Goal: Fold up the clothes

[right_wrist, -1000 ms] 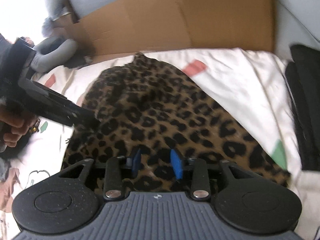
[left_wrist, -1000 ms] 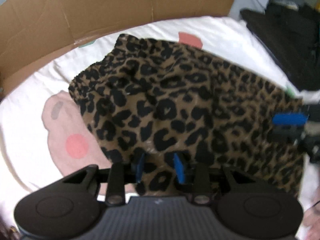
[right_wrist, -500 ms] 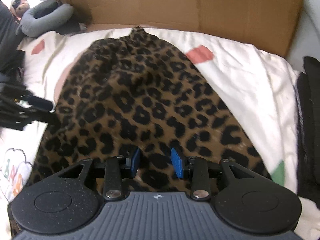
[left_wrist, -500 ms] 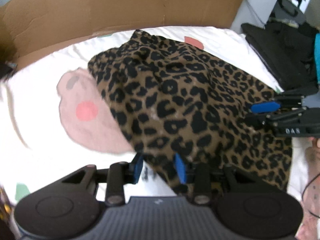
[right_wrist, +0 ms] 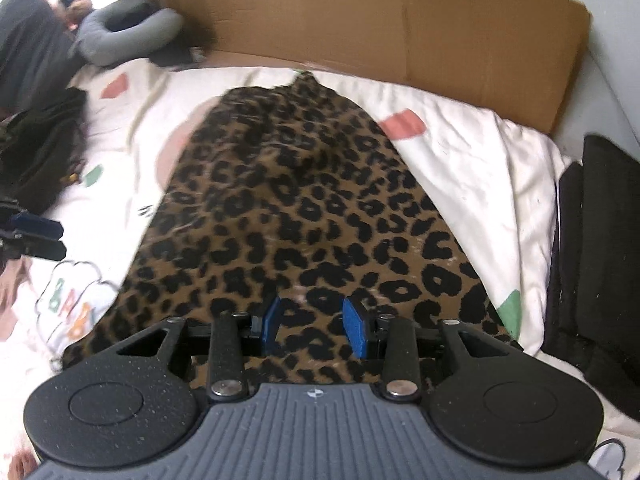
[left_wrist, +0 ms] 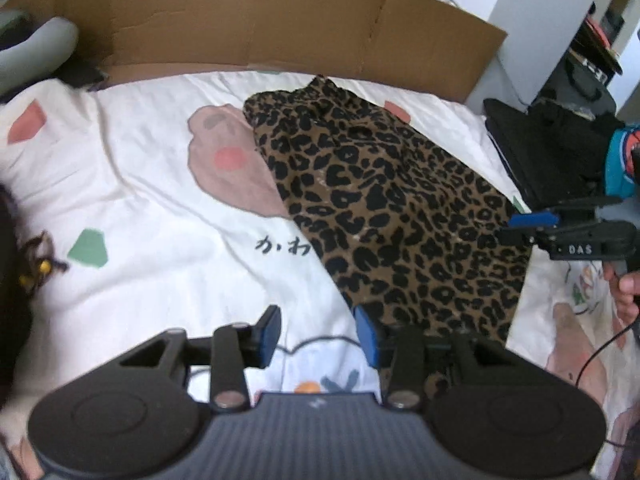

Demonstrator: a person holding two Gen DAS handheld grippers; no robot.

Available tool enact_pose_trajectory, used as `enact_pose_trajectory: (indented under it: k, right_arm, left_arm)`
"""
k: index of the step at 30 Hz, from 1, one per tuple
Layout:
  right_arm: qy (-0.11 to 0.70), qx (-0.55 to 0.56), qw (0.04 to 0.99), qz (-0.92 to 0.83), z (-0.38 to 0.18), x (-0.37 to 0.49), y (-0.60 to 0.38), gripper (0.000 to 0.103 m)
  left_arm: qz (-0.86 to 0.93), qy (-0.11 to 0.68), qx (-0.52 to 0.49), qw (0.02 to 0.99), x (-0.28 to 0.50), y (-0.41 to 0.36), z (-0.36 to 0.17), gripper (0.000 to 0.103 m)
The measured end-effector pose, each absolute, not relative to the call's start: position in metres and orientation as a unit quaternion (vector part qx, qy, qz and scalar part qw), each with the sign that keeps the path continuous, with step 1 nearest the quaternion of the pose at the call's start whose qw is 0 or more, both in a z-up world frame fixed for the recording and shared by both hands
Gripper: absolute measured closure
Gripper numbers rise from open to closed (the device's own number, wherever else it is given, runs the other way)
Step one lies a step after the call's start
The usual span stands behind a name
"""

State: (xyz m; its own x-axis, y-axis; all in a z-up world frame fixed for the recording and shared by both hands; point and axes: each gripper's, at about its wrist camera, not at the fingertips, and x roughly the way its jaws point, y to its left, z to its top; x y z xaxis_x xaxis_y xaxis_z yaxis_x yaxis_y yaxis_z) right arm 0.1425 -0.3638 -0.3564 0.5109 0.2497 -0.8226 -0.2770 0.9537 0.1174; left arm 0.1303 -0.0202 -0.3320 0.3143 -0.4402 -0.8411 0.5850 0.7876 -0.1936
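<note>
Leopard-print garment [right_wrist: 304, 216] lies spread flat on a white bedsheet [left_wrist: 152, 208] printed with pink, green and red patches and some dark script. The garment's long axis runs from its narrow, gathered end near the sheet's far edge to its wide hem at the near edge, which reaches under the right gripper [right_wrist: 314, 330]. Its left side edge runs on a slant across the sheet in the left wrist view.

The right gripper hangs over the hem with its blue pads a moderate way apart; cloth shows between them, but whether they pinch it cannot be told. The left gripper [left_wrist: 318, 334] stands at the garment's near left corner, its jaws having just been opening, with only bare sheet between the pads and the right pad just beside the cloth edge.

Brown cardboard panel [right_wrist: 400, 28] stands along the sheet's far edge. A grey neck pillow [right_wrist: 128, 28] lies at the far left corner. Black folded fabric [right_wrist: 596, 248] is stacked past the right edge.
</note>
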Motion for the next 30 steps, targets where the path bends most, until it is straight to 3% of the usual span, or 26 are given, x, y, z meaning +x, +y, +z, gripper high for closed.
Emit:
enact_pose_trajectory:
  k: [9, 14, 20, 30]
  right_arm:
    - [0.483, 0.006, 0.857, 0.180, -0.343, 0.107, -0.356, 0.059]
    - [0.488, 0.007, 0.845, 0.219, -0.346, 0.087, -0.339, 0.059]
    - [0.502, 0.011, 0.827, 0.253, -0.354, 0.070, -0.319, 0.058]
    - [0.517, 0.016, 0.797, 0.311, -0.360, 0.059, -0.298, 0.048]
  left_arm:
    - [-0.313, 0.521, 0.062, 0.792, 0.081, 0.008, -0.359, 0.061]
    - [-0.336, 0.547, 0.096, 0.761, 0.059, 0.001, -0.387, 0.061]
    - [-0.369, 0.545, 0.068, 0.750, 0.055, -0.011, -0.394, 0.059]
    - [-0.394, 0.526, 0.051, 0.752, 0.055, -0.024, -0.391, 0.058]
